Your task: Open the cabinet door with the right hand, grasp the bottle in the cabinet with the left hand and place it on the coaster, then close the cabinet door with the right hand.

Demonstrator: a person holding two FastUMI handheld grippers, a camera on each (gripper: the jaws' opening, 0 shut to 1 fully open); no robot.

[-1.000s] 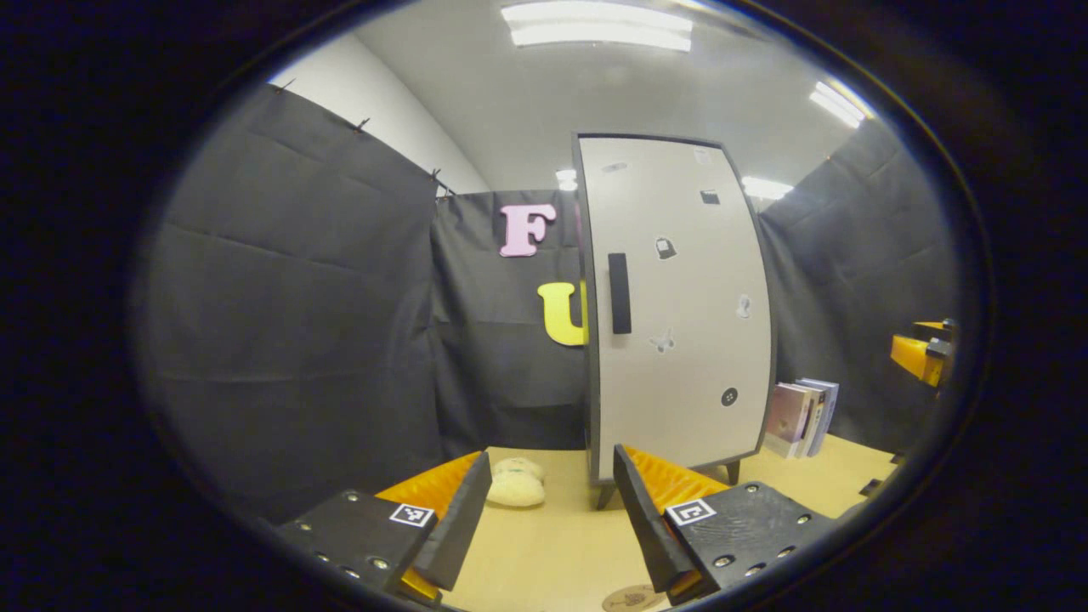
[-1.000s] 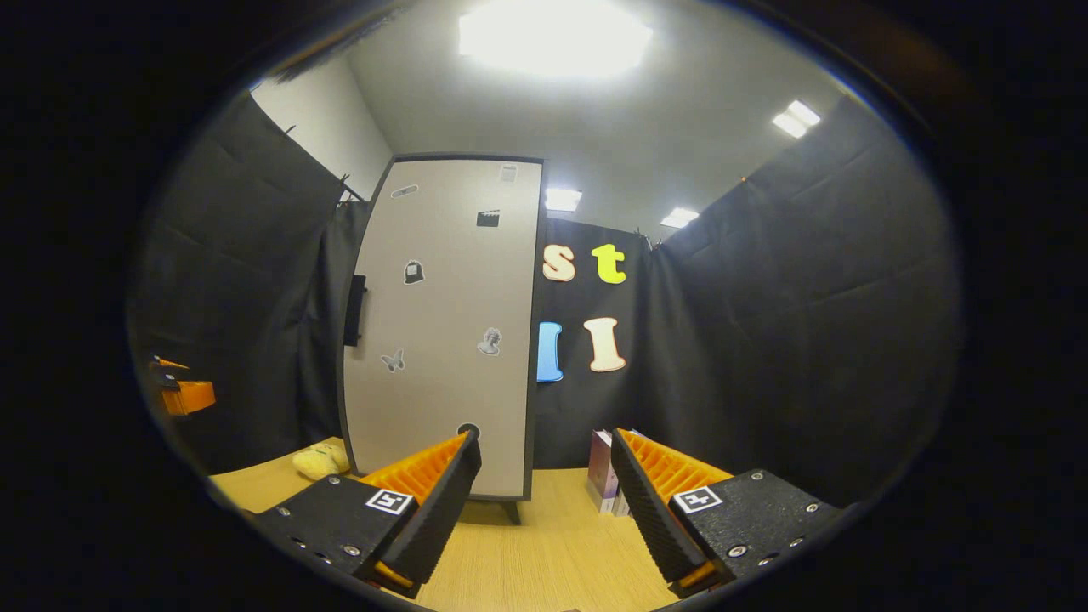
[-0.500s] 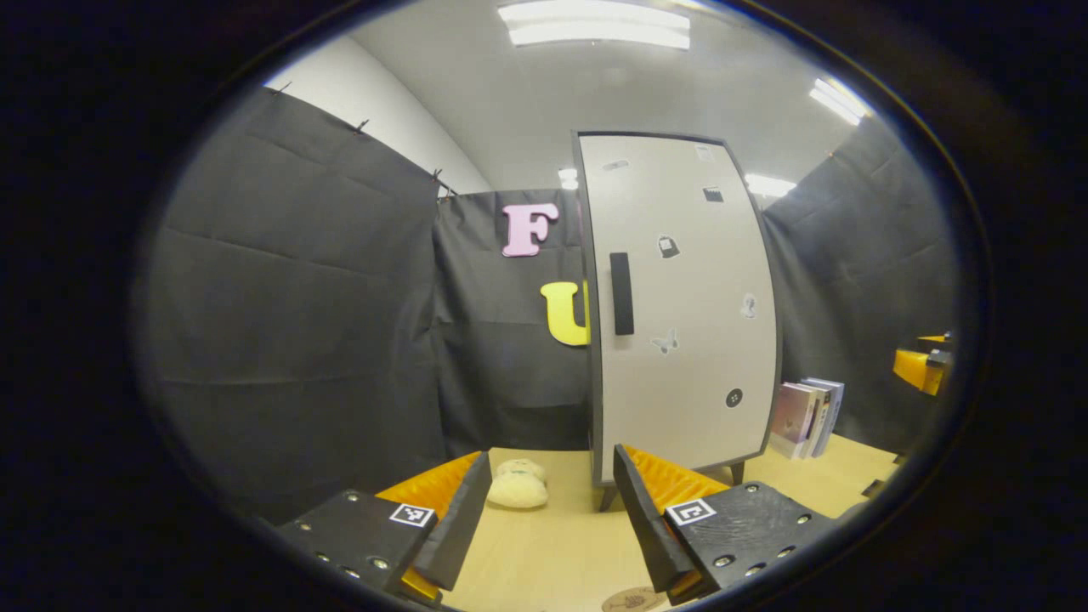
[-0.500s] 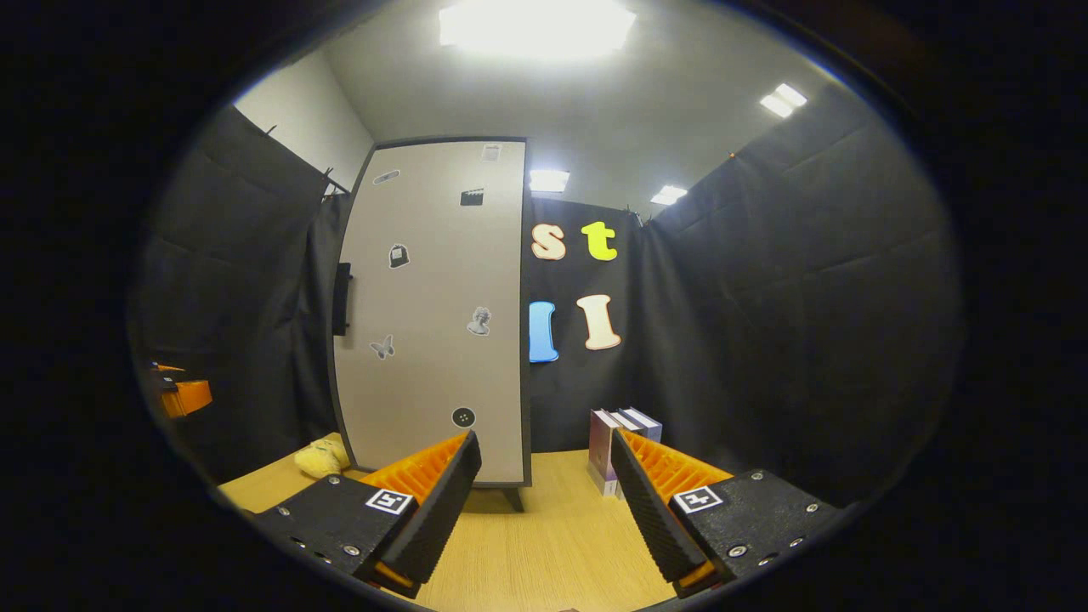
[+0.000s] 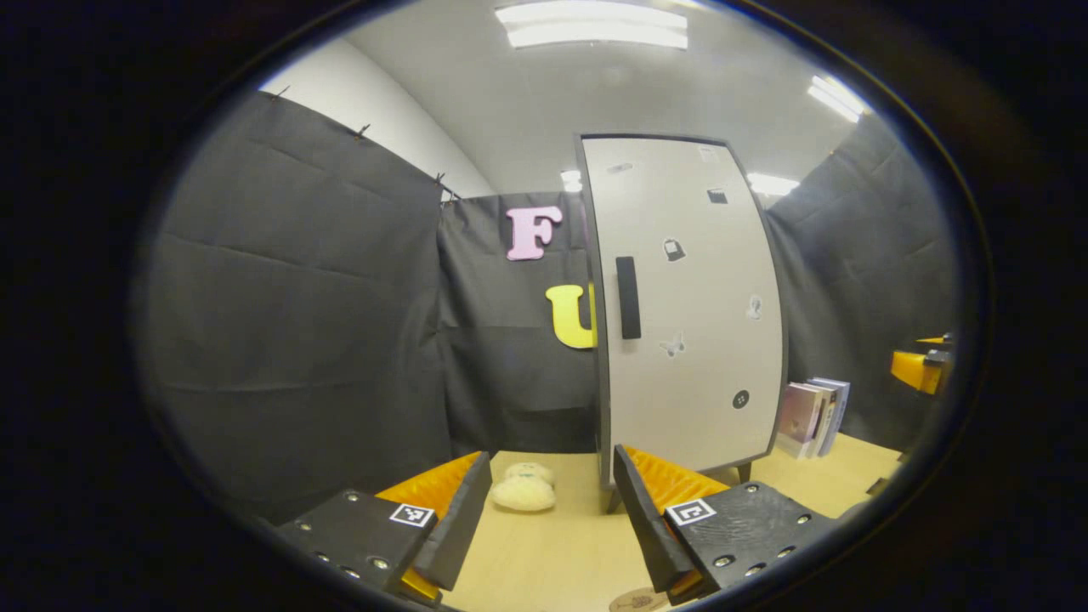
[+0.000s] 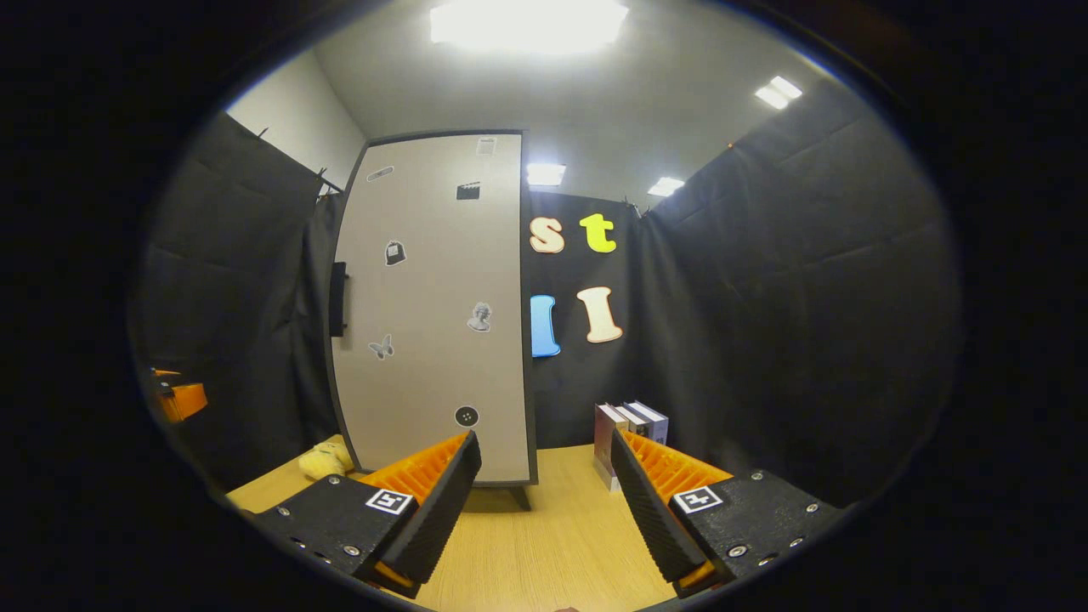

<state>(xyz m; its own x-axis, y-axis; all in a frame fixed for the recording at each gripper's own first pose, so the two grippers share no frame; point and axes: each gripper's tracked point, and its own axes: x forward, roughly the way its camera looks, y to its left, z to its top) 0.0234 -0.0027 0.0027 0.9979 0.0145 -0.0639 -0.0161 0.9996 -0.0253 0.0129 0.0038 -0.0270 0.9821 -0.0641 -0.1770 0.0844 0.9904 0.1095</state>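
Observation:
A tall white cabinet (image 5: pixel 688 306) (image 6: pixel 433 306) stands on the wooden table with its door shut, so whatever is inside is hidden. Its black handle (image 5: pixel 628 297) (image 6: pixel 337 298) runs upright near the door's left edge. Small stickers dot the door. A round cork coaster (image 5: pixel 637 601) lies on the table at the bottom edge of the left gripper view. My left gripper (image 5: pixel 552 518) is open and empty, short of the cabinet. My right gripper (image 6: pixel 546 501) is open and empty too, facing the cabinet's right side. Each gripper shows far off in the other's view, the right gripper (image 5: pixel 922 367) and the left gripper (image 6: pixel 178 398).
A cream plush toy (image 5: pixel 523 489) (image 6: pixel 321 461) lies on the table left of the cabinet. Several books (image 5: pixel 812 415) (image 6: pixel 627 425) stand upright to its right. Black cloth walls close in the booth on three sides. The wooden tabletop (image 6: pixel 535 544) stretches before the cabinet.
The right gripper view has tilted and moved: the cabinet now sits higher and farther left, and the books show more. The left gripper view has drifted slightly. Both grippers stay open.

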